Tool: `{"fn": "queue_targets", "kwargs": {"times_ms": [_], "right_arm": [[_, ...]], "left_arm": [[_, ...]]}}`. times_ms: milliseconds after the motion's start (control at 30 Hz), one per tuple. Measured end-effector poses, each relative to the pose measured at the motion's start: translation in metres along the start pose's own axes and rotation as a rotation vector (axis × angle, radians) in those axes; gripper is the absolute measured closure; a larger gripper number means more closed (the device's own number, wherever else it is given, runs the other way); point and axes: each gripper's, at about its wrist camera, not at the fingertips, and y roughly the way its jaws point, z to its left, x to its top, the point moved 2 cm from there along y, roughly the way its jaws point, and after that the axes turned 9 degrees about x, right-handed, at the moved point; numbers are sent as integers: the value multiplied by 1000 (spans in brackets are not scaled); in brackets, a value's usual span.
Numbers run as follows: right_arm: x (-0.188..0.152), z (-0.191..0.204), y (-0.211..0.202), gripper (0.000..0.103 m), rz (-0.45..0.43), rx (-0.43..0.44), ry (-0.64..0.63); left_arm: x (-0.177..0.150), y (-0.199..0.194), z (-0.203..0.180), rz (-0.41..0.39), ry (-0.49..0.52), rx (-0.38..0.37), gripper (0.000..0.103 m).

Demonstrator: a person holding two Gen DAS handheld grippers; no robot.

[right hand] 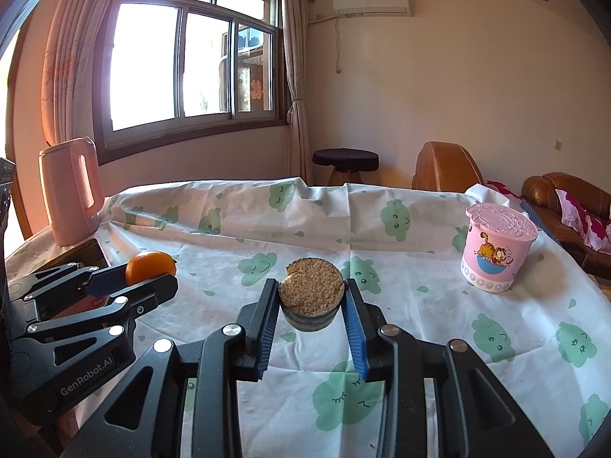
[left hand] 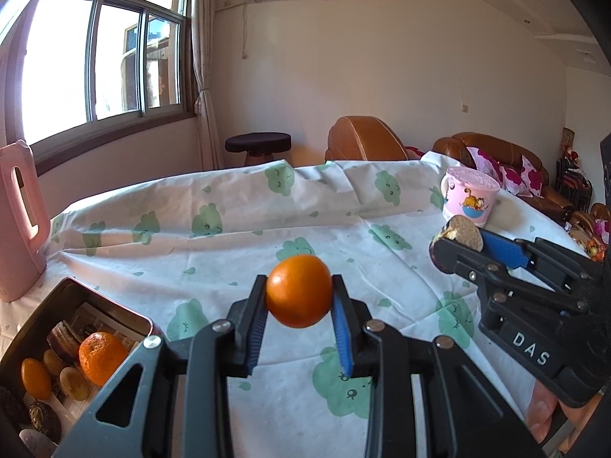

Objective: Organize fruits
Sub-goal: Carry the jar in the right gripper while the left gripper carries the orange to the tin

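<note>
My left gripper (left hand: 299, 297) is shut on a small orange (left hand: 299, 291) and holds it above the tablecloth; it also shows at the left of the right wrist view (right hand: 151, 271) with the orange (right hand: 147, 265). My right gripper (right hand: 310, 301) is shut on a round sliced fruit with a grainy tan cut face (right hand: 310, 293) and a dark skin, held above the cloth. It shows at the right of the left wrist view (left hand: 458, 244) with the sliced fruit (left hand: 462, 233). A dark tray (left hand: 95, 294) at lower left holds another orange (left hand: 101, 357) and several small fruits.
A pink kettle (right hand: 72, 194) stands at the table's far left beside the tray. A pink cartoon cup with a lid (right hand: 496, 246) stands at the right. The table has a white cloth with green clouds (right hand: 343, 229). Brown sofas and a stool lie beyond.
</note>
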Motion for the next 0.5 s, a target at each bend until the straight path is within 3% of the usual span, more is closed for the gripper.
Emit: {"fn": "queue_targets", "kwargs": {"times_ms": [500], "right_arm": [[0, 7, -8, 68, -42, -16, -36]], "left_arm": [[-2, -13, 5, -54, -19, 7, 70]]}}
